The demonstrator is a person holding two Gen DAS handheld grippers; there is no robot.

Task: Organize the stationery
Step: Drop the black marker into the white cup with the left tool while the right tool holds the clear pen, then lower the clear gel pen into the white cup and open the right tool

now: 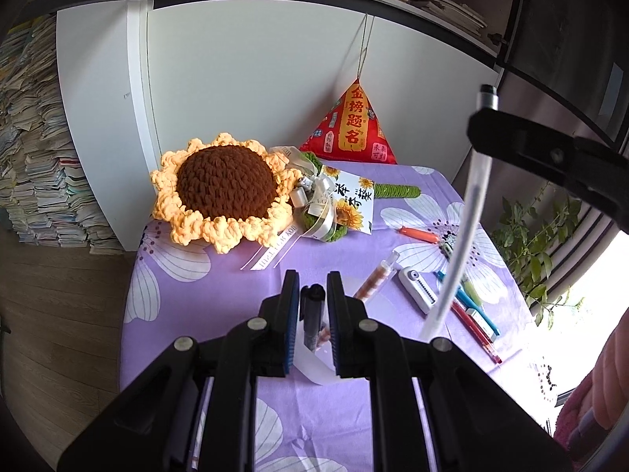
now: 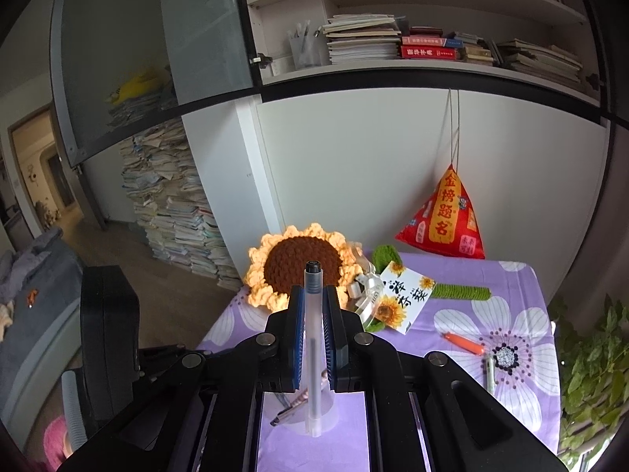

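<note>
One black pen (image 1: 312, 306) in clear cup (image 1: 314, 365) — upright

- Frosted clear pen (image 2: 313, 350), dark tip end up, near upright, clamped between right gripper (image 2: 313, 295) pads, lower end over clear cup (image 2: 328, 413).
- Same pen seen from left wrist camera as long slanted tube (image 1: 460, 232), raised above table.
- Clear cup (image 1: 314, 362) squeezed between left gripper (image 1: 311, 287) pads; black-capped pen (image 1: 312, 310) standing inside.
- Loose on purple floral cloth, right side: orange pen (image 1: 420, 234), bead-filled clear tube (image 1: 375, 279), white correction tape (image 1: 417, 289), cluster of blue, green, red pens (image 1: 473, 310) lying side by side.
</note>
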